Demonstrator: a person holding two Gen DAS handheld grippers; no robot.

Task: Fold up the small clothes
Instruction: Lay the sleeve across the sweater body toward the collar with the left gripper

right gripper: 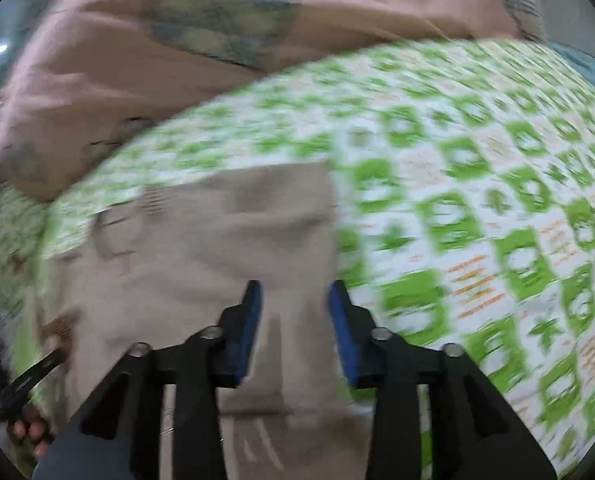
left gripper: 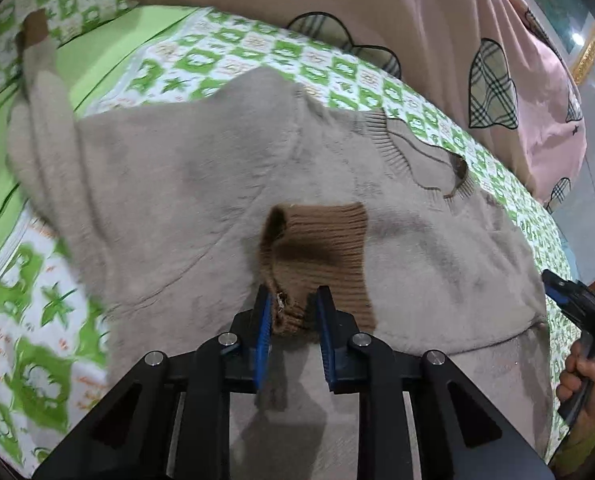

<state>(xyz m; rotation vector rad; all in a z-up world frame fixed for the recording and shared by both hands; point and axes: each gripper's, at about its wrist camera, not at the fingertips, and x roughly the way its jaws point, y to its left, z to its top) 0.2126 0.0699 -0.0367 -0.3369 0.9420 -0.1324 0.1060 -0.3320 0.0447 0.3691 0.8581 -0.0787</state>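
1. In my left wrist view, the left gripper (left gripper: pixel 292 304) sits at the bottom centre of the frame, its blue pads nipped on the brown ribbed cuff (left gripper: pixel 317 264) of a sleeve, which lies folded in over the body of the garment.
2. The pads are not fully together; the bunched edge of the cuff fills the narrow gap between them.
3. The beige sweater (left gripper: pixel 185 200) spreads across the middle of that frame, front side up, with its ribbed neckline (left gripper: pixel 393 148) toward the upper right.
4. Its other sleeve (left gripper: pixel 41 92) stretches away to the upper left, ending in a second brown cuff (left gripper: pixel 35 26) near the frame's top-left edge.
5. The sweater rests on a green-and-white patterned bedsheet (left gripper: pixel 225 56), with a pink quilt (left gripper: pixel 437 32) bearing plaid shapes heaped along the top and right.
6. At the far right edge of the left view I see the right gripper (left gripper: pixel 577 300), held in a hand (left gripper: pixel 581 380).
7. My right wrist view is heavily motion-blurred. The right gripper sits at bottom centre with its pads wide apart and nothing between them.
8. Beneath and ahead of it lies the sweater's beige fabric, occupying the lower left and centre, with the bedsheet filling the right side and the quilt across the top.
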